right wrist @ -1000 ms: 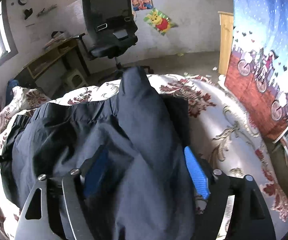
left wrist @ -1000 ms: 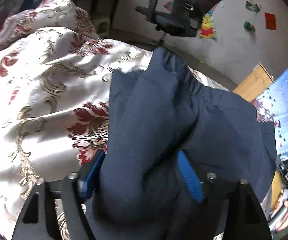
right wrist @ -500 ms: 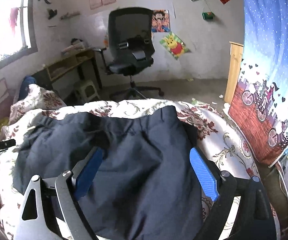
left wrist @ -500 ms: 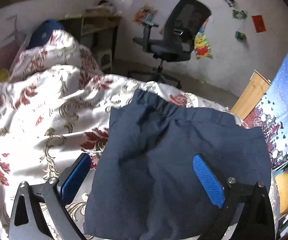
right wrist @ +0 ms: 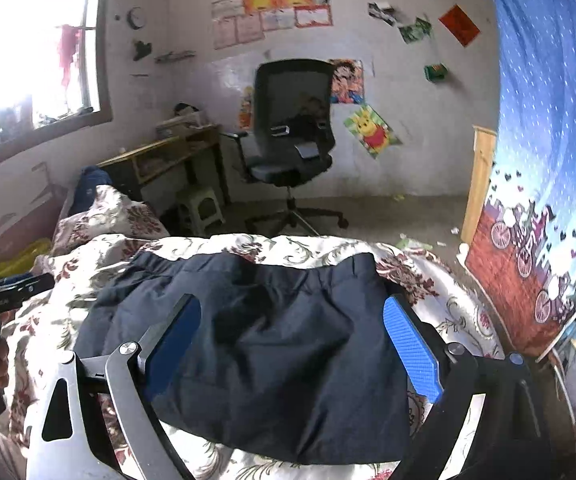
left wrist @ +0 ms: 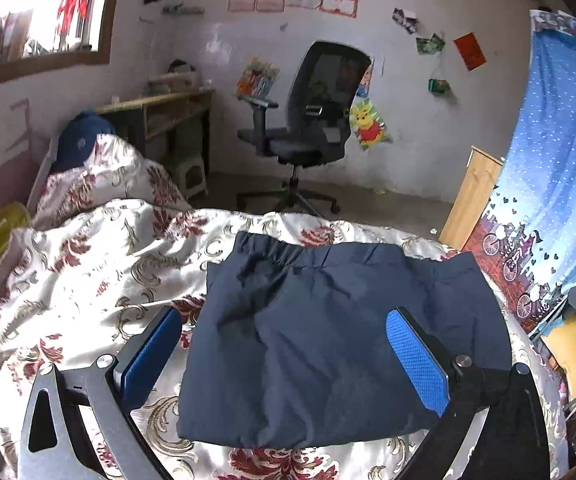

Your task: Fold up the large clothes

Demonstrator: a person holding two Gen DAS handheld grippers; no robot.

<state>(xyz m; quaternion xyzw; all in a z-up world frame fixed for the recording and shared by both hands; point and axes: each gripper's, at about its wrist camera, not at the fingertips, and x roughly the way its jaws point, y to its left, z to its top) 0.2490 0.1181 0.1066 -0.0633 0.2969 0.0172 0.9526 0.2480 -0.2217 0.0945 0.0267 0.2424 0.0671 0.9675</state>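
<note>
Both tongs hang above the bed with nothing between their blue pads. My left tongs (left wrist: 284,344) stand spread wide and released; my right tongs (right wrist: 292,338) are released too, their jaws opening further at this moment. Below them the dark blue trousers (left wrist: 328,328) lie folded into a squarish bundle on the flowered bedspread (left wrist: 88,272), the gathered waistband at the far edge, near the foot of the bed. Beyond the bed a black office chair (left wrist: 312,120) stands on the bare floor before a white wall hung with posters. A wooden desk (left wrist: 160,108) sits under the window, and a blue curtain (left wrist: 548,184) hangs on the right.
</note>
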